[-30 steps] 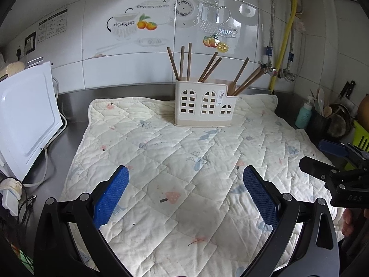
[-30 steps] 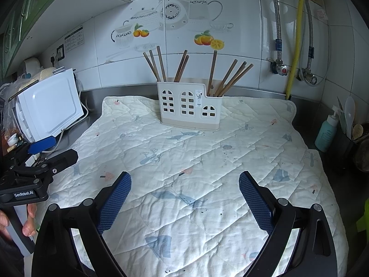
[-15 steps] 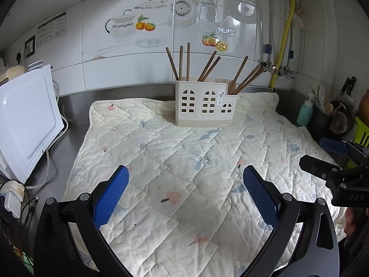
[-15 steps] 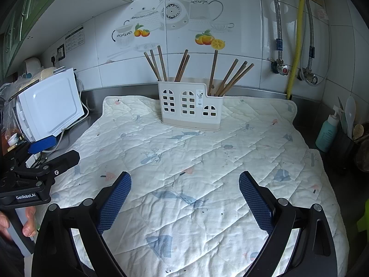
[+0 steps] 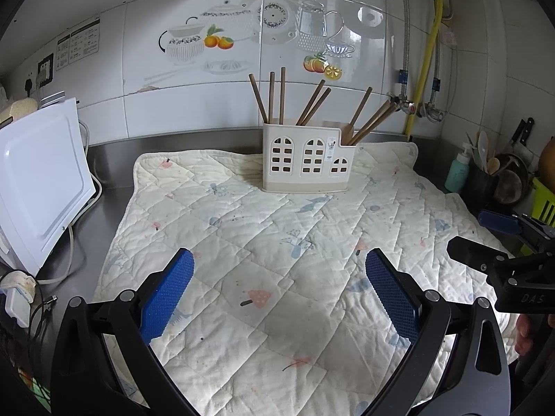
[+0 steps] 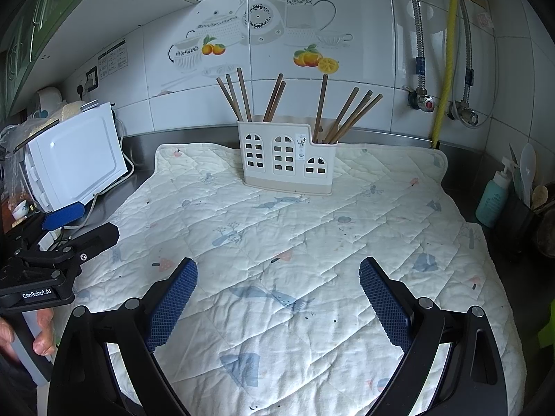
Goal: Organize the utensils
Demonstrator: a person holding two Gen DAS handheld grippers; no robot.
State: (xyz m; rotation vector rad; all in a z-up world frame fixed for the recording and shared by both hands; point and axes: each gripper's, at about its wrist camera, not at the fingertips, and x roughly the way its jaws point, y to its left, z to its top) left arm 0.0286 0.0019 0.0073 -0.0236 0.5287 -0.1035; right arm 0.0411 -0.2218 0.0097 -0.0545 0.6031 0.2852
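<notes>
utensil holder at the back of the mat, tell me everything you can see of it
The utensil holder is a cream, plastic-looking caddy shaped like a row of houses, with arched, window-like cutouts on its front and a small label. Its right section is lower than the rest, and a slightly darker band runs along its base. It stands upright on the quilted mat, near the tiled wall. Brown wooden chopsticks stand in it, leaning at different angles in loose groups. Both grippers are open and well short of it; nothing else touches it.
</notes>
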